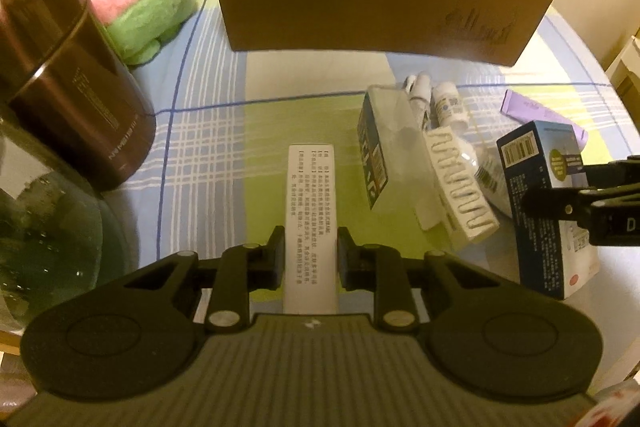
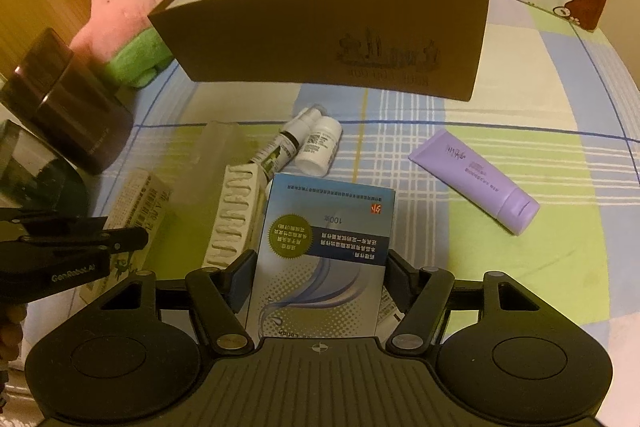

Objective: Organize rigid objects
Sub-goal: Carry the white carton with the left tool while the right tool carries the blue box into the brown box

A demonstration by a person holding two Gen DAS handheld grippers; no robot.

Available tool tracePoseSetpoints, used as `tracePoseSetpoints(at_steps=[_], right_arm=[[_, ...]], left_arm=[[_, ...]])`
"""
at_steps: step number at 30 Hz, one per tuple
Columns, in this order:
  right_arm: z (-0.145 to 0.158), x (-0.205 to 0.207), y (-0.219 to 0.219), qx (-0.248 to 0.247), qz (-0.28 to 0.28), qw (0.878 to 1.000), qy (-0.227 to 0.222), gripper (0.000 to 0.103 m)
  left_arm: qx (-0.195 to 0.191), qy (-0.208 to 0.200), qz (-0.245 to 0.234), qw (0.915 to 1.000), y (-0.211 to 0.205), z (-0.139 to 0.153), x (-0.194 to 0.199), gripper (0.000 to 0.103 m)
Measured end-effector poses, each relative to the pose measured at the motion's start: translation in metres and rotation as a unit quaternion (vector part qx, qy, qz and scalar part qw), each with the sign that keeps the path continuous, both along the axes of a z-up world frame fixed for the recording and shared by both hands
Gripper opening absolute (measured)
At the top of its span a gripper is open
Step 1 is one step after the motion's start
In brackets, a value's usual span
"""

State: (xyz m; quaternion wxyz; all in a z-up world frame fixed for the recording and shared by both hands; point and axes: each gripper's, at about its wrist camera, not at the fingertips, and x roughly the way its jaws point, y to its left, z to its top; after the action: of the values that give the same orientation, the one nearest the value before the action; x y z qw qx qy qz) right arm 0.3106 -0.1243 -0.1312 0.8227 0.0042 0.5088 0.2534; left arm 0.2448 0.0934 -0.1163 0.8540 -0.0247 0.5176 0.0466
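Gripping Two Cartons Below One Open Box

Left gripper (image 1: 308,259), bottom centre, is closed on one narrow white carton (image 1: 310,203). Right gripper (image 2: 318,279), bottom centre, clamps one blue carton (image 2: 320,259) at mid width. Loose at mid-frame: two small bottles (image 2: 320,145), one purple tube (image 2: 476,181). One brown box (image 2: 320,39) stands along the top

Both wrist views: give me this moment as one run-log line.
left claw: shut on white box | right claw: shut on blue box | brown bin: open, nothing seen inside | purple tube: loose on cloth
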Motion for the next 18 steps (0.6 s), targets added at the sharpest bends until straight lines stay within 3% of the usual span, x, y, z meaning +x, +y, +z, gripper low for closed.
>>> tracePoseSetpoints(at_steps=[9, 18], right_arm=[[0.025, 0.007, -0.008, 0.02, -0.001, 1.0, -0.023, 0.067], [0.057, 0.042, -0.011, 0.045, 0.0, 0.998, -0.053, 0.067]], left_arm=[[-0.005, -0.04, -0.001, 0.9992, 0.003, 0.036, 0.01, 0.023], [0.007, -0.081, -0.011, 0.9966, 0.003, 0.069, 0.038, 0.023]])
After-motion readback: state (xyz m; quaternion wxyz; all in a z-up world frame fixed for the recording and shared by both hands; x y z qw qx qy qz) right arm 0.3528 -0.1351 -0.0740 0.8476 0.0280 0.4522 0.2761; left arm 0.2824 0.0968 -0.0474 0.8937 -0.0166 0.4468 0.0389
